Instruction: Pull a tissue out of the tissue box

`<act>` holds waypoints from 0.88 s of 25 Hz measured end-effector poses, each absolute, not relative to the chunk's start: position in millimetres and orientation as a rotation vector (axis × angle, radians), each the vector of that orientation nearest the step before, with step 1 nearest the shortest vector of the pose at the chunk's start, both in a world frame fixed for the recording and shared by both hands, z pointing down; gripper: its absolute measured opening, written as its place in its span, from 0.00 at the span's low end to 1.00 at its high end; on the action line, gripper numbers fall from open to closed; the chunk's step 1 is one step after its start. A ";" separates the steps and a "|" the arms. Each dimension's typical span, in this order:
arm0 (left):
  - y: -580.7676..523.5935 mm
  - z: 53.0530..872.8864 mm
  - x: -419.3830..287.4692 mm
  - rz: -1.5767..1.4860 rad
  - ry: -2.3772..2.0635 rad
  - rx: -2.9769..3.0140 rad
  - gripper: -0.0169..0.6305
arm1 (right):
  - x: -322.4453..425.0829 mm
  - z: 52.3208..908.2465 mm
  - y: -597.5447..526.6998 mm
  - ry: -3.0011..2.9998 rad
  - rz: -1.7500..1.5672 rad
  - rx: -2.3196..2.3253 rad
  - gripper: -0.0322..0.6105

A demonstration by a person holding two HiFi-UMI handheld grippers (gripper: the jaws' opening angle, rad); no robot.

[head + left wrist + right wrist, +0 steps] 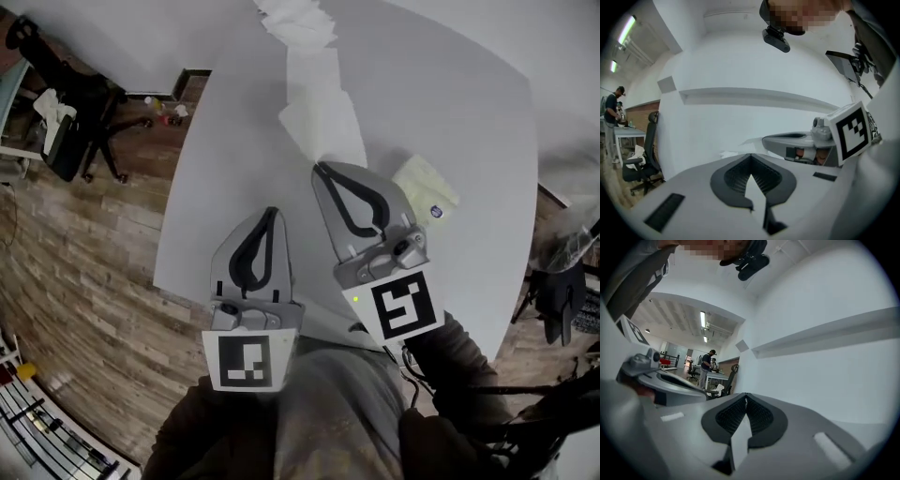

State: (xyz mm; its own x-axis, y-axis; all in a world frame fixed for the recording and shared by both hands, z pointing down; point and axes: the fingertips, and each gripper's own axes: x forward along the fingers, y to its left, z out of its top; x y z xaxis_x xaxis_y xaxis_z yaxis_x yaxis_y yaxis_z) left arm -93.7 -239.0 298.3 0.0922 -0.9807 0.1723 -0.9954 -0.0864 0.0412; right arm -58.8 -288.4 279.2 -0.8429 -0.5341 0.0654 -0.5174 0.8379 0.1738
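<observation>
On table (469, 103), tissue pack (425, 185) near loose tissues (323, 122)

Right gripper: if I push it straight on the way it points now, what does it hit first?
Probably the white wall. The right gripper, shut and empty, points about level, and its own view shows nothing nearer in that line. How far off the wall is remains unclear.
</observation>
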 end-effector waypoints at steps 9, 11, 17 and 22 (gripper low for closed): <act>-165.9 318.6 -270.1 0.205 -2.208 1.993 0.02 | -252.9 401.1 -225.2 -2.794 0.018 0.521 0.05; -153.0 324.1 -292.7 0.203 -2.228 1.955 0.02 | -279.5 427.4 -210.4 -2.756 0.063 0.455 0.05; -129.4 336.7 -332.0 0.187 -2.244 1.896 0.02 | -325.8 482.5 -182.0 -2.648 0.145 0.366 0.05; -118.4 342.4 -349.0 0.182 -2.236 1.897 0.02 | -337.4 510.0 -172.6 -2.590 0.184 0.364 0.06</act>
State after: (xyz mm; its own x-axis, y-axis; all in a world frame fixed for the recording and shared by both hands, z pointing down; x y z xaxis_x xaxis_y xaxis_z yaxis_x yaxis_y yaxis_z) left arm -349.0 -118.4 342.4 -0.1540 -0.9602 0.2330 -0.9852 0.1671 0.0373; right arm -337.4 -172.6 510.0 -0.8320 -0.2216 0.5086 -0.2913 0.9547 -0.0604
